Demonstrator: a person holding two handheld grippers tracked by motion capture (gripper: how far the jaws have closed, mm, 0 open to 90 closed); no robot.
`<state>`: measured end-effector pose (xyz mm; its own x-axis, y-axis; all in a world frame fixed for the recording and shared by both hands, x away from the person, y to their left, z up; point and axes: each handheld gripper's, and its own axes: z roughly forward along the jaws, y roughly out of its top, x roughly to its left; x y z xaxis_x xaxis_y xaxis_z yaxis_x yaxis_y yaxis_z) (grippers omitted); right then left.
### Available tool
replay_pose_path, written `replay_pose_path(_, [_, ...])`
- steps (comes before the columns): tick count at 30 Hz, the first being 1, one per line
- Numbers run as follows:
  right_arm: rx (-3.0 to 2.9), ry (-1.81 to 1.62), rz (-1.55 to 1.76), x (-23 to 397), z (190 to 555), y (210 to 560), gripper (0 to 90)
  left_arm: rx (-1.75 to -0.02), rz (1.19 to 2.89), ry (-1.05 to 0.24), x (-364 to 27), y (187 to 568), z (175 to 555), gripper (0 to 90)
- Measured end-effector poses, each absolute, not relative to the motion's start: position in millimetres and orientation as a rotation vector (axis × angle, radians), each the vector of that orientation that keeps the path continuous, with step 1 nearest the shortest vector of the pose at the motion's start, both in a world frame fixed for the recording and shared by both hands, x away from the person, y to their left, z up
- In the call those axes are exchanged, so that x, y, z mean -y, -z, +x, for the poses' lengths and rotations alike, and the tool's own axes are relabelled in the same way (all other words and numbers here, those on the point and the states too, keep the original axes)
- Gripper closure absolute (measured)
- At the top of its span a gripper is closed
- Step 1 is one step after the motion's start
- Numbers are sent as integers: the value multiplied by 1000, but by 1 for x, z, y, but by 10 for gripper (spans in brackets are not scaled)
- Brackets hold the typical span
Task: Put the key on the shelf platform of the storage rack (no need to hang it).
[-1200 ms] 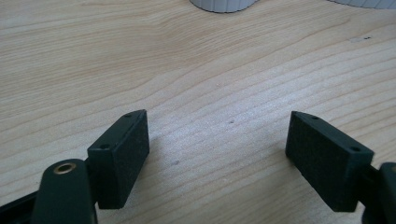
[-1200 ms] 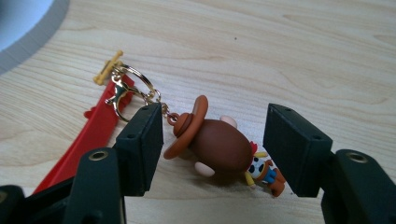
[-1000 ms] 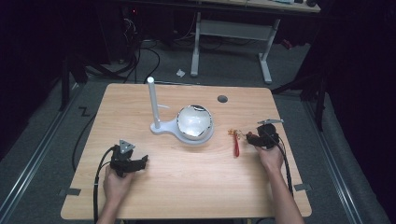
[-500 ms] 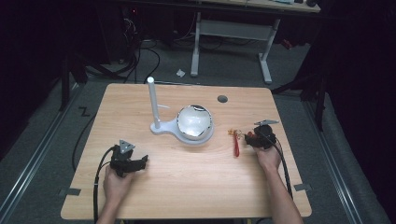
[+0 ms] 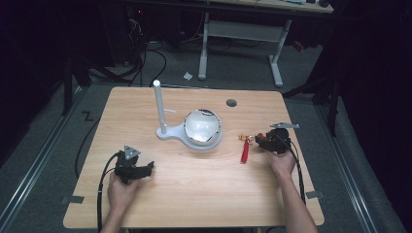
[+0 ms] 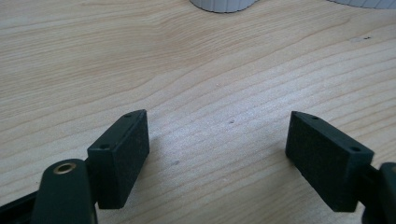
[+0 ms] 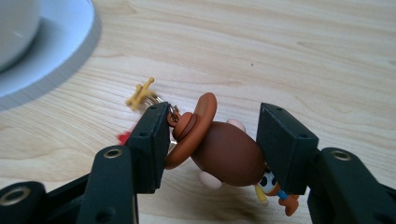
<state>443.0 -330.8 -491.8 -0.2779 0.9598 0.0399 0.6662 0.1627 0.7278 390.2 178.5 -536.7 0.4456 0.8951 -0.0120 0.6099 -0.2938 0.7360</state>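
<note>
Your right hand-held gripper point(image 7: 212, 149) closing its jaws on the brown cowboy-hat figure keychain point(image 7: 224, 149), pads touching it, lying low on the bench point(image 5: 194, 194), your left hand-held gripper point(image 6: 217, 154) resting released.

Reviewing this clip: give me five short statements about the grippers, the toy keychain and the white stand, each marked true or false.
1. The right gripper has a brown toy keychain between its jaws. True; the jaws have just been closing and both pads now touch it.
2. The left gripper holds the red strap. False; its jaws are open over the bare table.
3. The red strap lies on the table beside the right gripper. True.
4. The white stand has a fallen post. False; the post stands upright.
5. The keychain hangs on the post. False; it is low over the table, at the right gripper.
</note>
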Motion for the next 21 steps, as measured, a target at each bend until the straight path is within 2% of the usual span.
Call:
replay_pose_path(12, [-2030,-991,1533,333,433,470,472,-1257,2019,-537,-178,537,390,219])
replay_pose_path(13, [-2034,-1005,1513,332,432,466,505,-1257,2019,-537,-178,537,390,219])
replay_pose_path(14, [-2028,-1035,1484,331,429,462,668,-1258,2019,-537,-178,537,390,219])
replay_pose_path(21, [-2061,-1073,1433,328,421,444,673,-1258,2018,-537,-178,537,390,219])
